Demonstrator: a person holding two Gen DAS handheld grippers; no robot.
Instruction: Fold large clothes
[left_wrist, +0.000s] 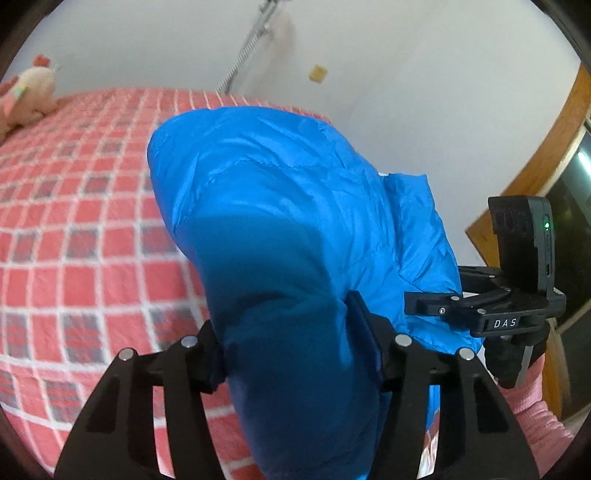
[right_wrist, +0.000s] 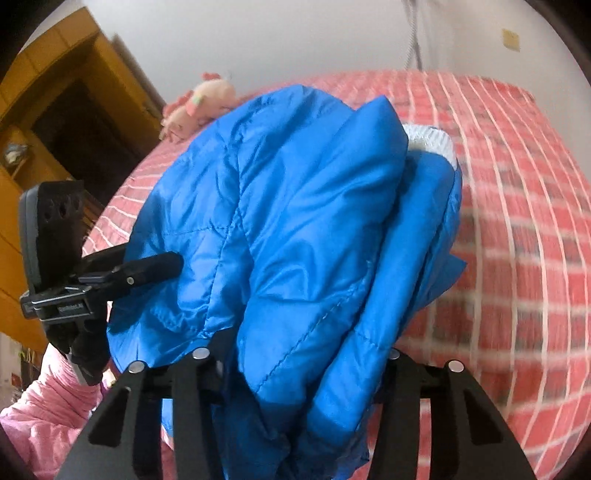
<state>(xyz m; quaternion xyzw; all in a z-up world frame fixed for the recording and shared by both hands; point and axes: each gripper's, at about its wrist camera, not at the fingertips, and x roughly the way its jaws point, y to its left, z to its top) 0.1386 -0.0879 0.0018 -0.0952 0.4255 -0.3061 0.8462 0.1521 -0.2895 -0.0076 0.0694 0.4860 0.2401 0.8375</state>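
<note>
A bright blue quilted jacket (left_wrist: 280, 206) hangs bunched in a thick fold above the bed. In the left wrist view my left gripper (left_wrist: 288, 328) is shut on a thick roll of it, with both pads pressed into the cloth. The right gripper (left_wrist: 432, 310) reaches in from the right, its tips sunk in the jacket's edge. In the right wrist view the jacket (right_wrist: 295, 206) fills the middle and my right gripper (right_wrist: 303, 356) is shut on its folded layers. The left gripper (right_wrist: 162, 267) pokes into it from the left. A grey-white lining (right_wrist: 432, 142) shows at the top.
A bed with a red and white checked cover (left_wrist: 74, 221) lies under and beyond the jacket. A pink plush toy (left_wrist: 29, 92) sits at its far end by the white wall. A wooden door frame (left_wrist: 546, 147) stands to one side. A pink sleeve (right_wrist: 40, 417) is behind the left gripper.
</note>
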